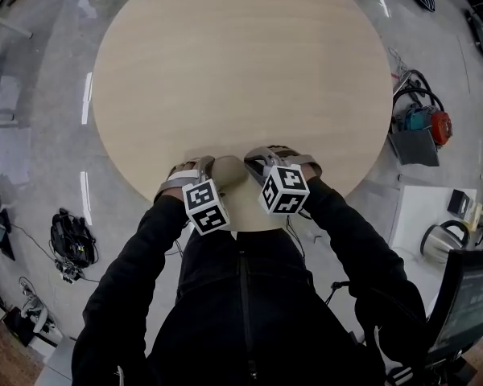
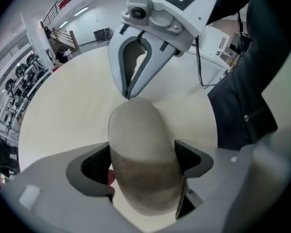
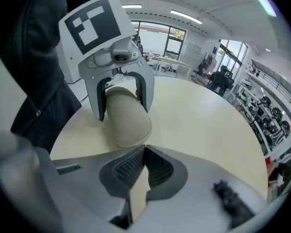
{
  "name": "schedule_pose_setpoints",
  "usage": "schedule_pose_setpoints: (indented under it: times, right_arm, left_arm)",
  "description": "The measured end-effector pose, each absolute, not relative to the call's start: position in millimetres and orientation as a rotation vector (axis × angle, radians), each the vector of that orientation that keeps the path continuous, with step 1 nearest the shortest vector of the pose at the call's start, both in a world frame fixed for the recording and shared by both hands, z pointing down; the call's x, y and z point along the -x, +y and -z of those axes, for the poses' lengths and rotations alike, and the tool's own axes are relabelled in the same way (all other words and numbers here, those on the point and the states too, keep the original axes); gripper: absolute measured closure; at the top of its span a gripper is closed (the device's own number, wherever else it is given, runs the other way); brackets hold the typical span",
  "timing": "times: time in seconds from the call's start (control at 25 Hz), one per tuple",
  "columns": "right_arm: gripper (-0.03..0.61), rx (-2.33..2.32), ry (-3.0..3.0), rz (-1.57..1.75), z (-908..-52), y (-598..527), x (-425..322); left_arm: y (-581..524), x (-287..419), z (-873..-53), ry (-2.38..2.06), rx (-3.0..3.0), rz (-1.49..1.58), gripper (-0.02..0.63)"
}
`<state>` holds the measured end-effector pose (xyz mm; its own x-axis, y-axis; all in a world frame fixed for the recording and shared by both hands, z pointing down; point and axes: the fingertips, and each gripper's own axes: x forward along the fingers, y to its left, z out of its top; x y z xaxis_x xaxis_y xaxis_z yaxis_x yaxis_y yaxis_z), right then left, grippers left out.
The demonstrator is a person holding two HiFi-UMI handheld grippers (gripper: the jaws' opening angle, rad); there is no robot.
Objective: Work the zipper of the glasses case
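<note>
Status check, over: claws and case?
Left claw open, astride glasses case. Right claw shut, tips at case's end. Case lying on table. Nothing blocking.

Head view: high above glasses case (image 1: 228, 172), facing steeply down, far off. Takes in whole round table (image 1: 241, 71), with case at table's near edge.

Left gripper view: rides left gripper (image 2: 144, 163), looks along jaws. Very near case, which fills lower centre. Right gripper (image 2: 128, 96) shows at case's far end.

Right gripper view: looks from opposite end of case, close, facing back at left gripper and person's dark sleeve (image 3: 39, 81).

Shared by all three: case, both grippers, tabletop beside case.
</note>
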<state>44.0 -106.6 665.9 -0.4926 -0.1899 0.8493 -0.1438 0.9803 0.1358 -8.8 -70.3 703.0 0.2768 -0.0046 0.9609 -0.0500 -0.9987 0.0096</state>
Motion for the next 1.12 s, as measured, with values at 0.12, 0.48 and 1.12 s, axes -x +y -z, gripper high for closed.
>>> schedule_pose_setpoints:
  times: [0.12,0.48,1.12]
  right_arm:
    - [0.572,-0.174,-2.094,0.078,-669,-110,-41]
    - [0.572,0.103,-2.059,0.216,-668,-113,-21]
    - [0.571,0.370,-2.045,0.341,-667,-90,-4]
  left_arm:
    - [-64,4,-705,0.027,-2.506,-1.918,0.194]
    - [-61,6,-705,0.255,-2.575,-2.032,0.193]
    - [-62,24,-714,0.882,-2.699,-2.434,0.183]
